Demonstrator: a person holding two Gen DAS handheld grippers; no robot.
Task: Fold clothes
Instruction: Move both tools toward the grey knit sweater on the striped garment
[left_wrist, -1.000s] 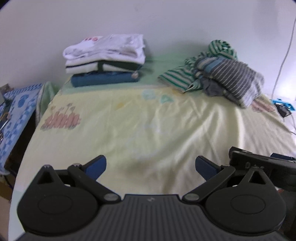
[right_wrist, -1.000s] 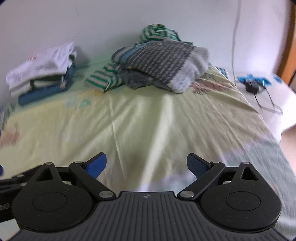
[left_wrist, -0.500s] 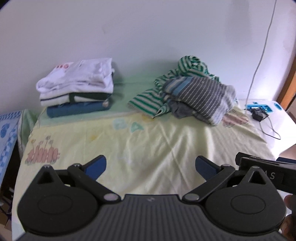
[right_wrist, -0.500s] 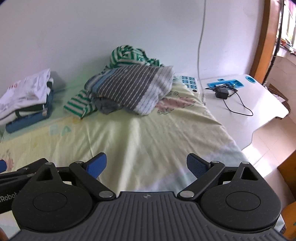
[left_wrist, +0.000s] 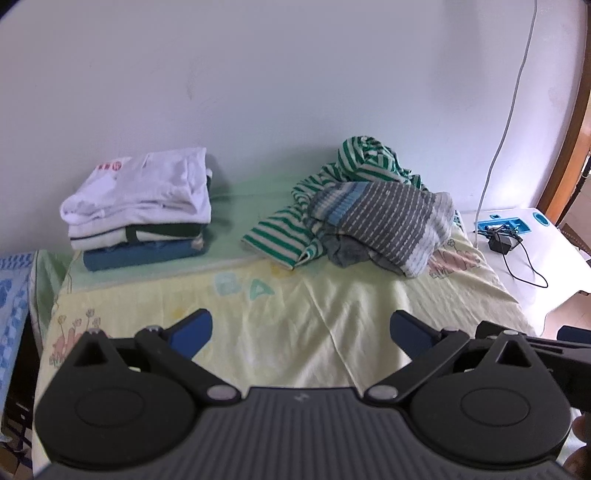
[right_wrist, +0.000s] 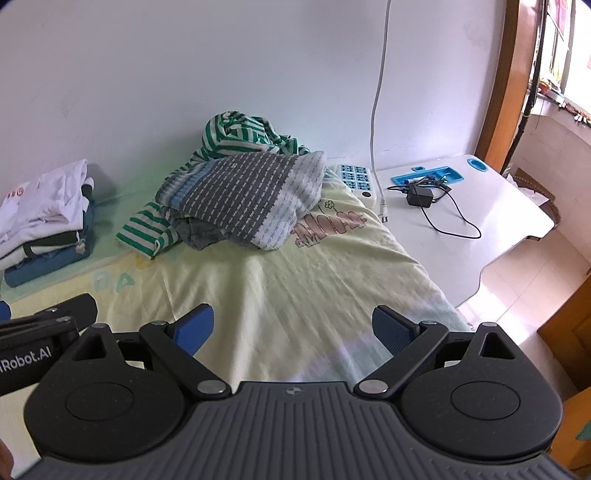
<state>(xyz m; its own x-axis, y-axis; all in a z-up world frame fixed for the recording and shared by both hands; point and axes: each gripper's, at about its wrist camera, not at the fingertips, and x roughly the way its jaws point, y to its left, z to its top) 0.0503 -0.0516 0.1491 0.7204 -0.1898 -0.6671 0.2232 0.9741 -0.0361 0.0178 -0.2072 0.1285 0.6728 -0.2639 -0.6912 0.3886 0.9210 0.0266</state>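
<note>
I am looking along the bed from its left end, where the folded stack (left_wrist: 138, 212) is sitting against the wall, white top uppermost, blue piece at the bottom. My left tongs (left_wrist: 301, 334) are hovering spread wide over bare yellow sheet (left_wrist: 332, 325), gripping nothing. My right tongs (right_wrist: 293, 328) are hanging beside them, equally wide and empty. Further right, the unfolded heap (right_wrist: 240, 195) is lying near the wall: a grey striped knit (right_wrist: 251, 192) is draping over a green striped top (right_wrist: 236, 136). I am judging the pieces tangled, so a careless pinch risks dragging both together. Right of the heap, a power strip (right_wrist: 356, 179) is sitting just beside the knit's edge, and a pulled sleeve could be snagging its cable (right_wrist: 380, 74).
</note>
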